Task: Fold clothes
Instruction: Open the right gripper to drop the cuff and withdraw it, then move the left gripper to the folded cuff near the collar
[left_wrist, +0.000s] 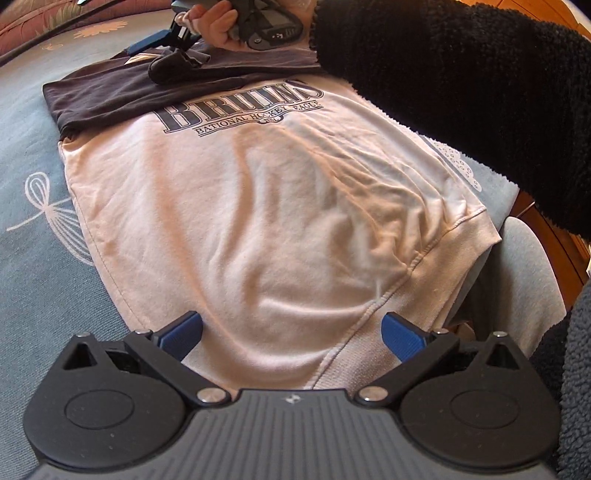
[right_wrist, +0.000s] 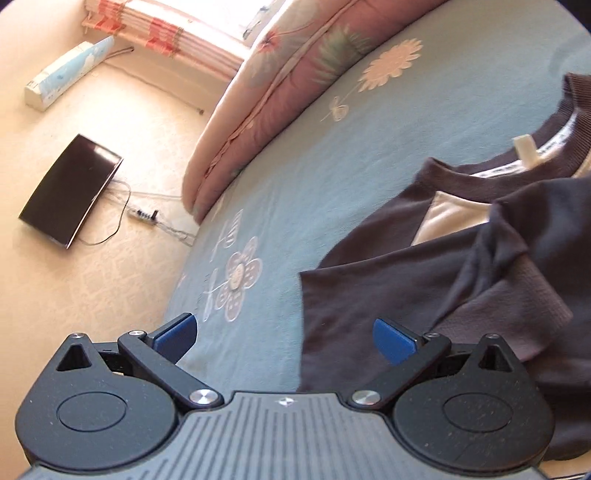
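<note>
Lying soft and limp on the bed (left_wrist: 22, 155), the sweatshirt (left_wrist: 258, 206) seemed best taken at its thick hem, while the left gripper (left_wrist: 291, 330) and the right gripper (right_wrist: 284, 332) both stood open and empty.

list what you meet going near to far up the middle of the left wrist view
left claw → white sweatshirt body → bruins print → dark sleeve → right claw

sweatshirt (left_wrist: 258, 206) chest print | "BRUINS" | below it: "NATIONAL HOCKEY LEAGUE"
</note>
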